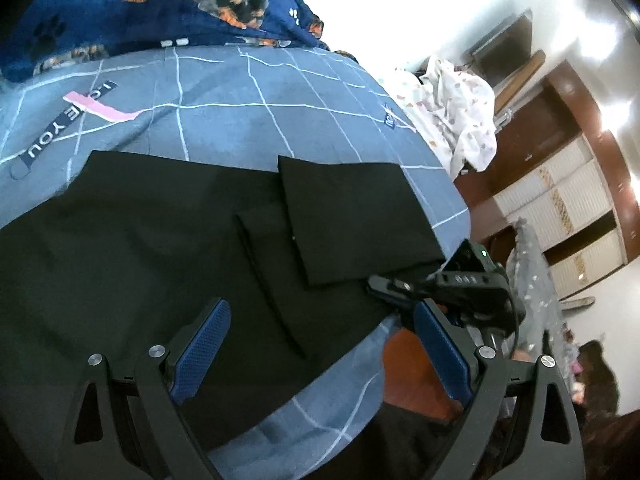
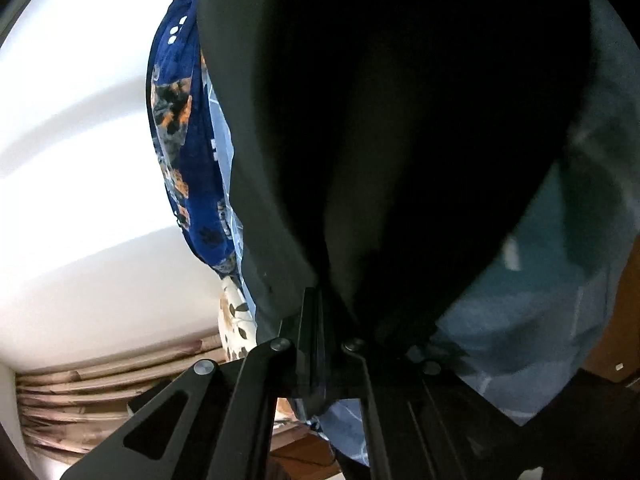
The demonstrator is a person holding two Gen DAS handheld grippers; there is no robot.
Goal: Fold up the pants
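Note:
Black pants point(image 1: 160, 240) lie spread on a blue-grey checked bedsheet point(image 1: 280, 100), with one leg end folded back on top point(image 1: 352, 216). My left gripper point(image 1: 324, 344) hovers open over the near edge of the pants, and nothing is between its blue pads point(image 1: 208, 340). My right gripper point(image 1: 384, 284) reaches in from the right at the pants' edge by the bed's corner. In the right wrist view its fingers point(image 2: 316, 312) are pressed together, with the black cloth point(image 2: 400, 140) gathered at them and filling most of the view.
A navy blanket with a dog print point(image 1: 160, 8) is bunched at the far side of the bed. A white patterned cloth point(image 1: 460, 112) is heaped past the right edge. Wooden floor point(image 1: 412, 368) and a wardrobe point(image 1: 560, 200) lie to the right.

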